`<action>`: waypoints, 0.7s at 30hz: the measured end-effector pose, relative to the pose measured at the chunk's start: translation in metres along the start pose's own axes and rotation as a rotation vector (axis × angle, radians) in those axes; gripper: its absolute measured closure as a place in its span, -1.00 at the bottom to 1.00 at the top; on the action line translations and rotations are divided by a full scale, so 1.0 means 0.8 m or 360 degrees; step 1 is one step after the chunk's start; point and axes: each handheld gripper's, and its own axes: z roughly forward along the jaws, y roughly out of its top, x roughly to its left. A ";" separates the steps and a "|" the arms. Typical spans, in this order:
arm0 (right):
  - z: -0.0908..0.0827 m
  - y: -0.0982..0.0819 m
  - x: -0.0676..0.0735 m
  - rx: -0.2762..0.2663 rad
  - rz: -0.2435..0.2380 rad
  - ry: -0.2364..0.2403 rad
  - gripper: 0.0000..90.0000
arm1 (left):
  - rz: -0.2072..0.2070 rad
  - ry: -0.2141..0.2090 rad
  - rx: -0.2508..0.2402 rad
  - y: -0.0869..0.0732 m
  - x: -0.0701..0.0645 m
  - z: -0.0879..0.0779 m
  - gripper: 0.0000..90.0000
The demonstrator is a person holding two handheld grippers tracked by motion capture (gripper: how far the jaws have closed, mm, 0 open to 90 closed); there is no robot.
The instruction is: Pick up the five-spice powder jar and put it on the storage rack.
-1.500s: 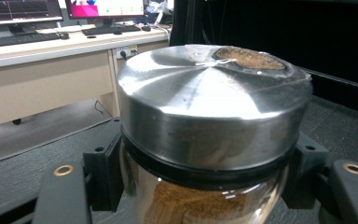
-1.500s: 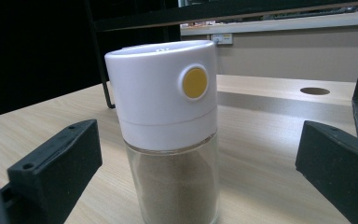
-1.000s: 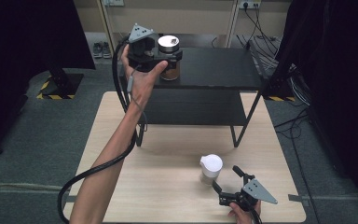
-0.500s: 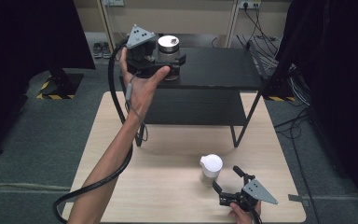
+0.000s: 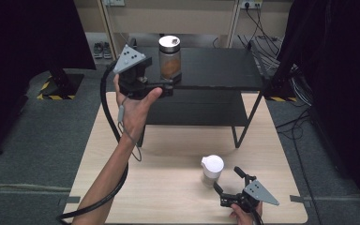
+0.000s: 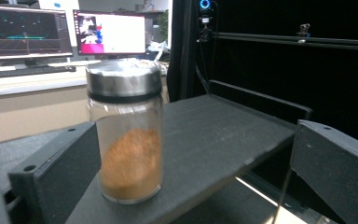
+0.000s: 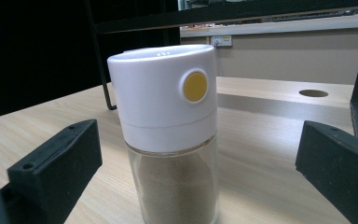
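A: What is the biggest thing here?

B: The pale wood-grain surface [image 5: 168, 187], flat and rectangular with rounded corners. On its far half stands a black two-tier shelf [image 5: 215, 70] of matte boards on thin metal legs.

A: And the hand-held grippers?

B: The left hand-held gripper [image 5: 166, 86] is blocky black plastic with a grey three-cornered plate on top, held up at the shelf's near left edge. In the left gripper view its jaws stand spread wide, released, on either side of the jar without touching it. The right hand-held gripper [image 5: 228, 182] rests low at the near edge of the surface, jaws likewise apart, gripping nothing.

A: Where are the containers?

B: The glass jar [image 6: 126, 140] is a clear cylinder with a brushed metal lid, about half full of brown powder; it stands upright on the top board of the shelf, near its front left edge. The shaker [image 7: 170, 135] is a glass tube of tan powder under a smooth white plastic cap bearing a round yellow button. It stands upright on the surface just ahead of the right jaws.
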 end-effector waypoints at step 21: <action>0.000 0.000 0.000 -0.0001 -0.0002 -0.0001 -0.99 | 0.0038 -0.0102 -0.0131 -0.122 -0.019 -0.048 -0.98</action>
